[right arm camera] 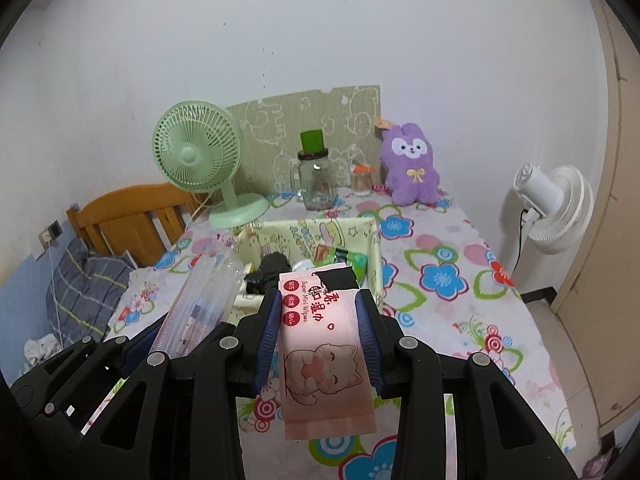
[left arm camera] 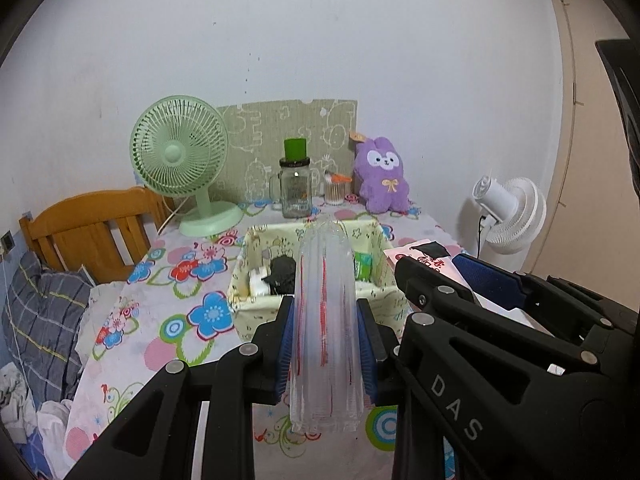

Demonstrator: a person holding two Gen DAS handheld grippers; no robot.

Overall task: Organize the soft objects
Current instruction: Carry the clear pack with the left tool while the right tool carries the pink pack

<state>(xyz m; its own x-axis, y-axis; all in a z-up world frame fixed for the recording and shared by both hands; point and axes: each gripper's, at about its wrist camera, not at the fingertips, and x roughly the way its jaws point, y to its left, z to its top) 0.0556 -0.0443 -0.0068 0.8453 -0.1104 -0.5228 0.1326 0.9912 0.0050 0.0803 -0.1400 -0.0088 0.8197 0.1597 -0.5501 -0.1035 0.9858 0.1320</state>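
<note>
Wipes pack point(right arm camera: 324, 344) pinched by right gripper point(right arm camera: 318, 332); left gripper point(left arm camera: 326, 344) pinching clear tube point(left arm camera: 326, 320), contents unclear.

1. The right claw point(right arm camera: 320, 336) pinches a pink pack of wipes point(right arm camera: 320, 344) between its blue pads.
2. Just beyond it sits a fabric basket point(right arm camera: 374, 248) on the flowered bench point(right arm camera: 460, 304).
3. To its left, the left claw point(right arm camera: 136, 344) holds a clear plastic bundle point(right arm camera: 204, 296).

Both fisheye views ride on the grippers, look forward along the fingers and tilt down at the flower-patterned bench point(left arm camera: 192, 280) from close above its near edge. The left view sits to the left, the right view beside it. Both share the fabric basket point(left arm camera: 248, 304) point(right arm camera: 374, 256), green fan point(left arm camera: 180, 152) point(right arm camera: 196, 152) and wall.
</note>
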